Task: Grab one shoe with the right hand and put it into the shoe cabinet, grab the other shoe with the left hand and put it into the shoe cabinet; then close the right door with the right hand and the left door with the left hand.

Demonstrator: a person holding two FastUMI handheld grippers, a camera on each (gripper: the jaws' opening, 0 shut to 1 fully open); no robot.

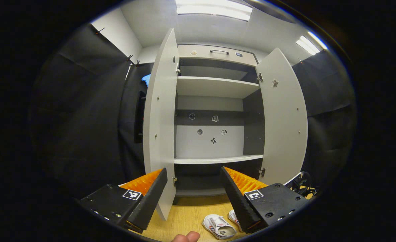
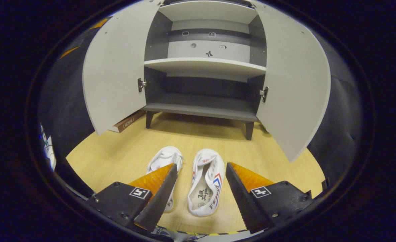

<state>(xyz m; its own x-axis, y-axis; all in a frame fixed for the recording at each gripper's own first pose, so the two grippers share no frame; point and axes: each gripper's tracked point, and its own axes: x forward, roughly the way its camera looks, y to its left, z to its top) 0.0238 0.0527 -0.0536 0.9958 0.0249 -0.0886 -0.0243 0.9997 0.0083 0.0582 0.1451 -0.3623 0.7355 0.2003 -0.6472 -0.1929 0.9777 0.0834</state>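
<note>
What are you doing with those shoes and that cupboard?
A person holds a gripper in each hand. The right gripper hangs open just above the right white shoe; the other white shoe lies beside it on the wooden floor. The left gripper is open, facing the shoe cabinet. Both doors are open, and no shoes are inside yet.

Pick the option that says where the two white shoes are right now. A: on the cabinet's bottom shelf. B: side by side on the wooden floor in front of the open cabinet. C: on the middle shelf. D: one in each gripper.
B: the right gripper view shows both shoes lying side by side on the wooden floor, in front of the cabinet with its doors open.
</note>
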